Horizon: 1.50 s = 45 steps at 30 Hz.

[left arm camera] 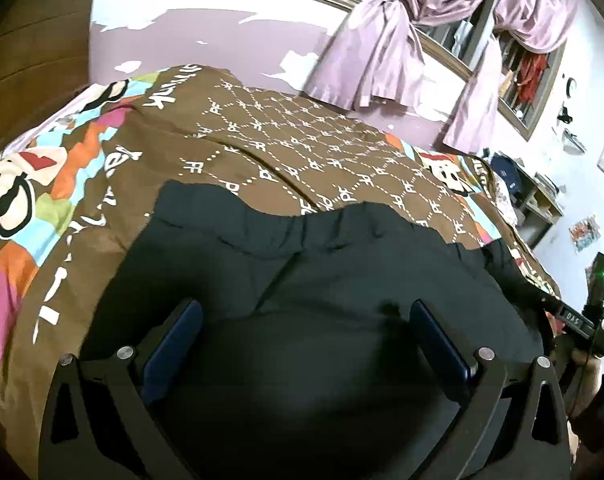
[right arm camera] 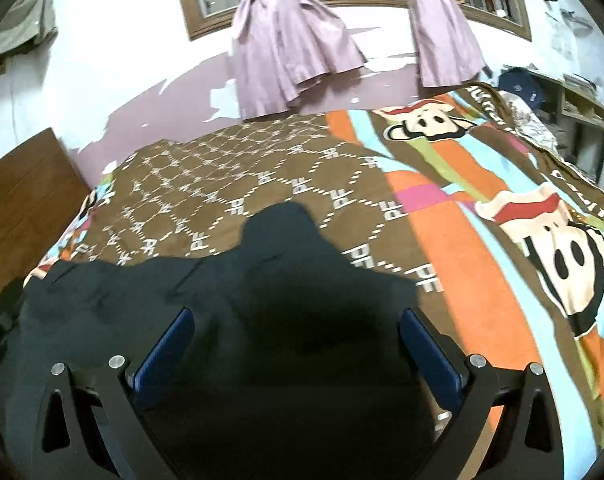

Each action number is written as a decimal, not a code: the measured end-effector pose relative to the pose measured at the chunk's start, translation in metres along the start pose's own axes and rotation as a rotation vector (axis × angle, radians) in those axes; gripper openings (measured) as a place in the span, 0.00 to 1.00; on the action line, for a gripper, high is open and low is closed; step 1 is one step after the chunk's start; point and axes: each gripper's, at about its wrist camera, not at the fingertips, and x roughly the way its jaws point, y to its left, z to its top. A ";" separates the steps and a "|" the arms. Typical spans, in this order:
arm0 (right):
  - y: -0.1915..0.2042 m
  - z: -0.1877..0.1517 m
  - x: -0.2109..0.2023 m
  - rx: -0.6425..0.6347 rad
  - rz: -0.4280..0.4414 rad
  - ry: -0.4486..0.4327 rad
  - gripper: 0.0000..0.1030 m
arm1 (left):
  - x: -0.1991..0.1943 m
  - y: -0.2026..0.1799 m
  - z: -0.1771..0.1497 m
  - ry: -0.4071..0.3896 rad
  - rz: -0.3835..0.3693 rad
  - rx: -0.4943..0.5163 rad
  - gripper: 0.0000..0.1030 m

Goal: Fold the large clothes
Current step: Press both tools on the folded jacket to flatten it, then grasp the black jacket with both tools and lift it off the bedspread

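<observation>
A large dark garment (left arm camera: 302,280) lies spread on the bed, its far edge wavy against the brown patterned blanket (left arm camera: 302,140). My left gripper (left arm camera: 304,316) is open, its blue-padded fingers (left arm camera: 181,332) wide apart just above the cloth and holding nothing. In the right wrist view the same garment (right arm camera: 261,280) fills the lower middle, with a rounded bump at its far edge. My right gripper (right arm camera: 295,326) is open over the cloth, empty. The right gripper's body also shows at the far right of the left wrist view (left arm camera: 582,320).
The bed is covered by a brown blanket with cartoon monkey faces (right arm camera: 562,256) and colour stripes. A wooden headboard (right arm camera: 17,216) stands at the left. Purple curtains (right arm camera: 285,48) hang by a window on the far wall. Shelves with clutter (right arm camera: 562,108) stand at the right.
</observation>
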 end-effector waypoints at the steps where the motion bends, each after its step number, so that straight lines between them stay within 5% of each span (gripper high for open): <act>1: -0.008 0.001 0.000 0.014 -0.008 -0.002 1.00 | -0.002 0.001 0.001 -0.003 0.010 -0.005 0.99; 11: -0.061 -0.012 0.016 0.125 0.038 0.117 1.00 | -0.033 0.045 0.015 -0.025 0.008 -0.064 0.99; 17: -0.064 -0.025 0.040 0.120 0.155 0.250 1.00 | -0.037 0.092 0.001 0.043 -0.023 -0.134 0.99; 24: -0.070 -0.033 0.041 0.156 0.190 0.226 1.00 | -0.007 0.114 -0.023 0.202 -0.131 -0.239 0.99; 45: -0.074 -0.036 0.044 0.161 0.214 0.228 1.00 | 0.015 0.093 -0.042 0.258 -0.100 -0.173 0.99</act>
